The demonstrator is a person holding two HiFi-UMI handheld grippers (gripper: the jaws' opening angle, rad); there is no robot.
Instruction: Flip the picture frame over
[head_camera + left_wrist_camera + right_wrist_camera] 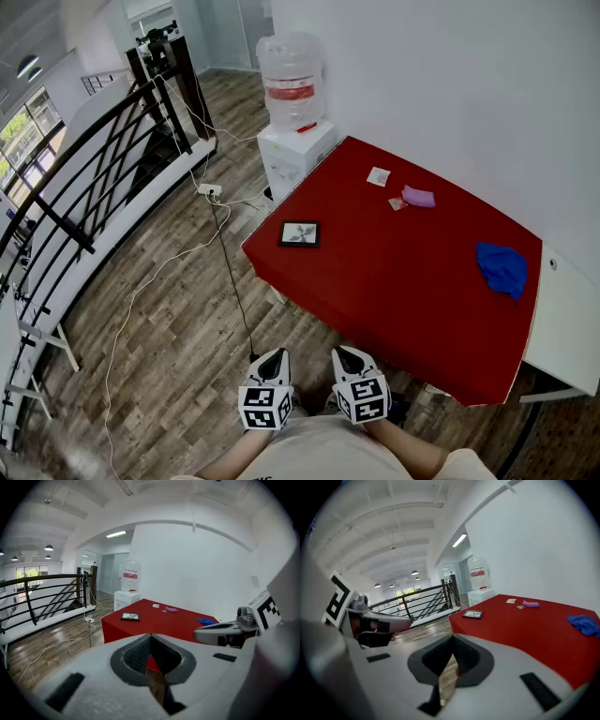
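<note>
Head view: picture frame point(299, 233) flat and face up near the left corner of the red desk point(403, 309). Judged light, stiff, probably glass-fronted and fragile; best pinched at the black rim, tipped up off the cloth. Left gripper point(271, 358) and right gripper point(350, 357) both closed, empty, well short of the desk.

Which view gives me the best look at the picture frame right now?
The head view: it looks down on the picture frame, showing its whole dark border and face-up picture near a corner of the red table. Both gripper views show it only small and far off, foreshortened at a shallow angle.
</note>
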